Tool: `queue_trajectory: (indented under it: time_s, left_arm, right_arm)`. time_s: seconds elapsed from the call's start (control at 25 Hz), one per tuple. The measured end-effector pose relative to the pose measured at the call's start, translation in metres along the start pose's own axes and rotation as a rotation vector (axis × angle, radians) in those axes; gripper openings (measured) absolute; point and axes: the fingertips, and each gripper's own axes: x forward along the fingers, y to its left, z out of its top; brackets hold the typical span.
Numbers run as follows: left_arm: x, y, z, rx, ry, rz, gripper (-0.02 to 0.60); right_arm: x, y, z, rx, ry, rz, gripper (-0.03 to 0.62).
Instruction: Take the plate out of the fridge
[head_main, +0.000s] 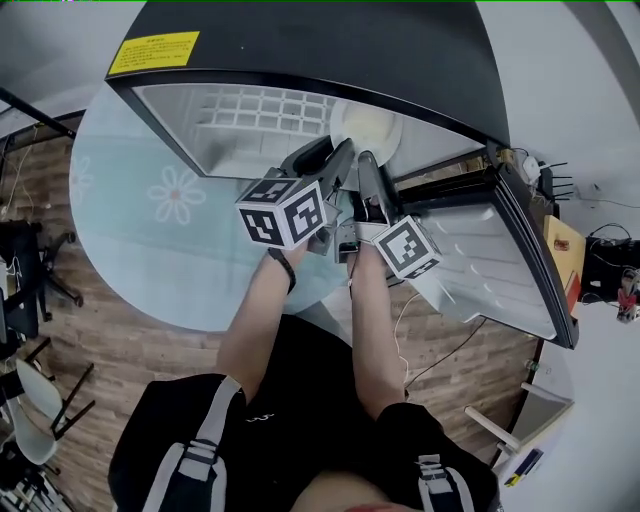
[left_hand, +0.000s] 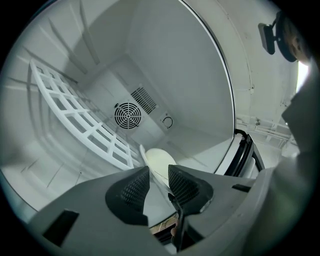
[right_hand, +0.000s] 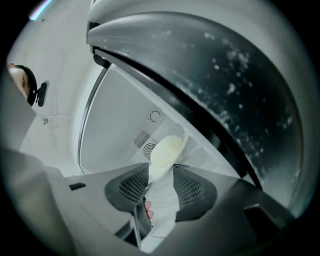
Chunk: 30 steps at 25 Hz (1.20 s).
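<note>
A pale yellow plate (head_main: 365, 130) lies inside the open fridge (head_main: 300, 50), near its right wall. Both grippers reach in at the plate's near rim. My left gripper (head_main: 335, 158) has the plate (left_hand: 160, 161) rim running between its jaws (left_hand: 157, 182). The rim lies against the right pad (left_hand: 184, 186), and a gap shows at the left pad, so this gripper is open. The pads of my right gripper (head_main: 366, 165) close on the rim of the plate (right_hand: 167, 150), whose white edge fills the space between the jaws (right_hand: 161, 187).
A white wire shelf (head_main: 255, 110) stands in the fridge's left half, and a round fan grille (left_hand: 127, 115) sits on the back wall. The fridge door (head_main: 500, 260) hangs open at the right. A pale round mat with a flower print (head_main: 175, 190) lies at the left. Chairs (head_main: 40, 400) stand further left.
</note>
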Motion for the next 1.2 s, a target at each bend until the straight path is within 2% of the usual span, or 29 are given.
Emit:
queue_trajectory:
  time_s: [0.2,0.44,0.56,0.72,0.92,1.2]
  left_arm:
    - [-0.006,0.005,-0.001,0.024,0.033,0.034,0.097]
    - [-0.03,0.004,0.009,0.052,0.042,0.049,0.098]
    - [-0.036,-0.005,0.009,0.084,0.041,0.057,0.106]
    - [-0.05,-0.016,0.012,0.107,0.018,0.065,0.107]
    - [-0.074,-0.025,0.018,0.13,-0.008,0.09,0.107]
    - [-0.112,-0.027,0.015,0.12,-0.046,0.137,0.107]
  right_arm:
    - [0.0,0.003,-0.013,-0.026,0.069,-0.017,0.132]
    - [-0.007,0.025,-0.024,-0.006,0.071,0.006,0.133]
    - [-0.015,0.03,-0.021,-0.03,0.07,0.017,0.137]
    - [-0.026,0.041,-0.019,-0.077,0.069,0.039,0.137]
    - [-0.038,0.062,-0.024,-0.082,0.068,0.088,0.137]
    - [-0.055,0.085,-0.044,-0.081,0.12,0.142,0.137]
